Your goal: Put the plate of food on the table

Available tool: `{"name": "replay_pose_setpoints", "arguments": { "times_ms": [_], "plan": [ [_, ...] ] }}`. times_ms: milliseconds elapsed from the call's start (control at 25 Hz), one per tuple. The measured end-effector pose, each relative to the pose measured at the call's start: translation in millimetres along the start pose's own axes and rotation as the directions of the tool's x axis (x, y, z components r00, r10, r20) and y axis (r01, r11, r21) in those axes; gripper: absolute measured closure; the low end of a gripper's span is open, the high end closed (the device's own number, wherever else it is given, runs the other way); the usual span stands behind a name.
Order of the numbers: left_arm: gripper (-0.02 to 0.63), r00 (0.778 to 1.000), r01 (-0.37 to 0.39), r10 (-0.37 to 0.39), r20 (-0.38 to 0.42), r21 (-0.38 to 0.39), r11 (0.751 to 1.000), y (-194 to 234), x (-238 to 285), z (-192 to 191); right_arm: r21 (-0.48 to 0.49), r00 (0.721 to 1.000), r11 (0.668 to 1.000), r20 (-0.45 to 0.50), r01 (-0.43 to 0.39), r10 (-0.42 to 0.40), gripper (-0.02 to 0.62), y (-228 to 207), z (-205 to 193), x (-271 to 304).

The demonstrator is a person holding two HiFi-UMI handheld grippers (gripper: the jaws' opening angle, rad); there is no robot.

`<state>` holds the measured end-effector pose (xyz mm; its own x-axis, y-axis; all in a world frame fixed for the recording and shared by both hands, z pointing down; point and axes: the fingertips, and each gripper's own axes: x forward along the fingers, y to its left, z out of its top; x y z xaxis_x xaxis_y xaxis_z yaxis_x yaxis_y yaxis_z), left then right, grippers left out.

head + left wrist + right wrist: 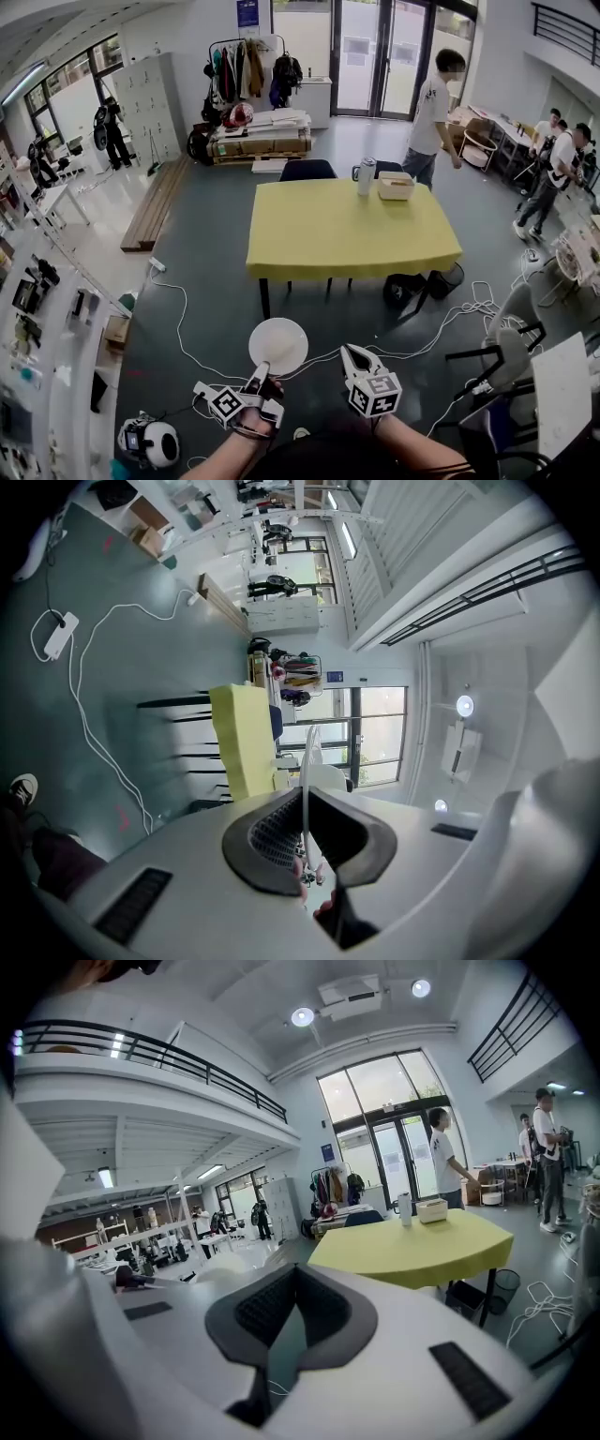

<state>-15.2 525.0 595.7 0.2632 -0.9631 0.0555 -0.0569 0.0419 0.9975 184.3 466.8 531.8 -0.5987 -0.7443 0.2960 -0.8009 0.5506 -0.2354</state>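
My left claw (262,374) pinches the white plate (277,343) by its rim; my right claw (353,353) is closed, empty. I should carry it level to the yellow table (347,234).

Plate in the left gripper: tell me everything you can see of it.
The plate is round, white and plain, with a smooth look; no food shows on its top. The left gripper pinches its near rim between its fingers, holding it roughly level over the dark floor, short of the yellow table. In the left gripper view it appears edge-on, as a thin white line.
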Motion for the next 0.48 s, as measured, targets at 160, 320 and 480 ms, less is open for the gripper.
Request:
{"name": "replay_pose_setpoints", "arguments": {
  "times_ms": [160, 320, 480],
  "plan": [
    [0.589, 1.000, -0.012, 0.012, -0.001, 0.000, 1.000, 5, -1, 8, -0.003, 1.000, 1.000, -0.002, 0.002, -0.002, 0.583, 5, 0, 5],
    [0.589, 1.000, -0.010, 0.010, -0.007, 0.009, 1.000, 7, 14, 16, -0.015, 1.000, 1.000, 0.006, 0.002, -0.002, 0.583, -2, 6, 19],
    [0.589, 1.000, 0.005, -0.005, -0.004, -0.001, 1.000, 3, 34, 23, -0.017, 1.000, 1.000, 0.002, 0.001, 0.000, 0.583, -12, 14, 37]
  ]
}}
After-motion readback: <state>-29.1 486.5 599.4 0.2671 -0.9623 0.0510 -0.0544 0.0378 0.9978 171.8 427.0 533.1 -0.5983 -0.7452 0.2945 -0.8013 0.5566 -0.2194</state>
